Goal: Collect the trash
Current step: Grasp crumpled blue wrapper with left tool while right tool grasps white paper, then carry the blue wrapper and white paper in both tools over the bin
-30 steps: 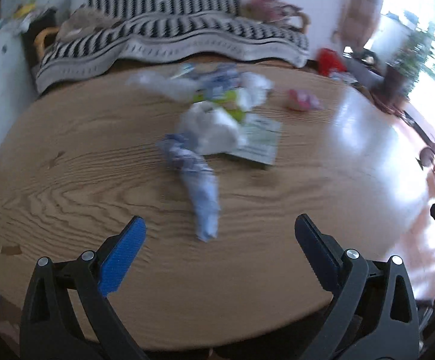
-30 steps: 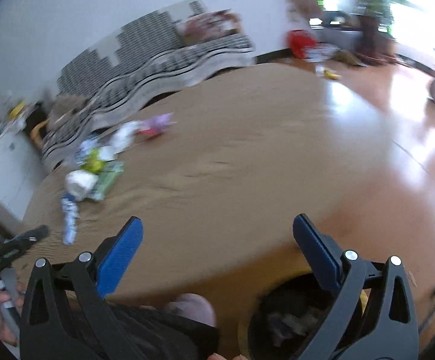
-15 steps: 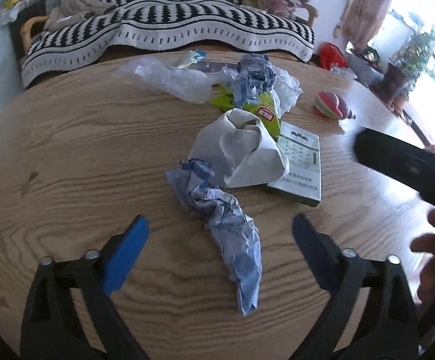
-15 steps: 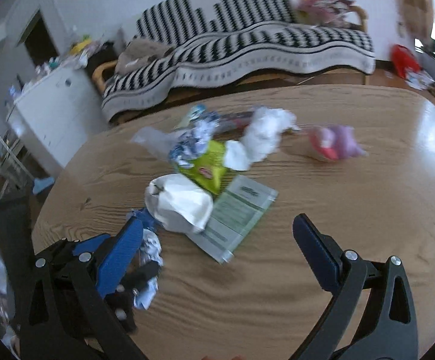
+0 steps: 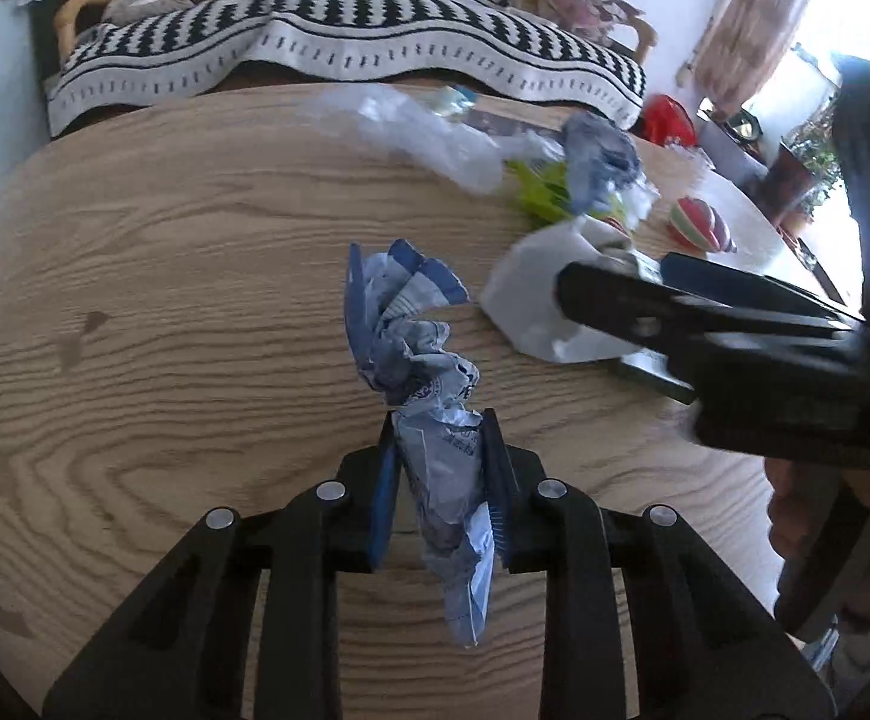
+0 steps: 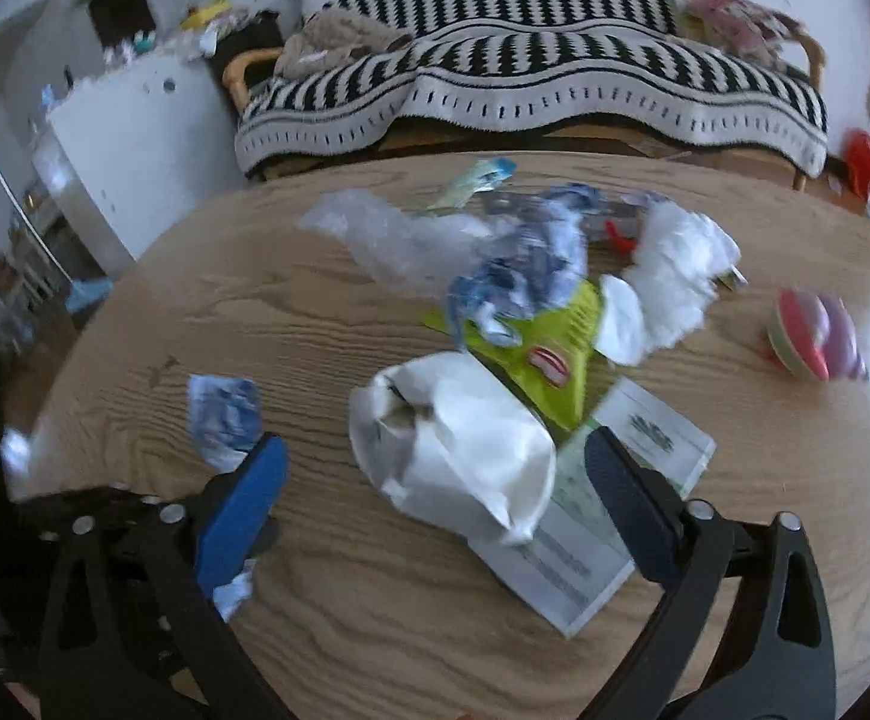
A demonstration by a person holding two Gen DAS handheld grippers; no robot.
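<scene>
My left gripper is shut on a crumpled blue-and-white wrapper lying on the round wooden table. The wrapper also shows in the right wrist view. My right gripper is open, its fingers either side of a crumpled white paper bag, low over the table. It shows in the left wrist view reaching in from the right over the white bag. Behind lie a green snack bag, clear plastic and white tissue.
A green-printed leaflet lies under the white bag. A pink striped ball sits at the table's right. A sofa with a black-and-white striped throw stands behind the table, a white cabinet to the left.
My left gripper has closed on the blue-and-white wrapper. My right gripper has moved in low over the white paper bag, staying open.
</scene>
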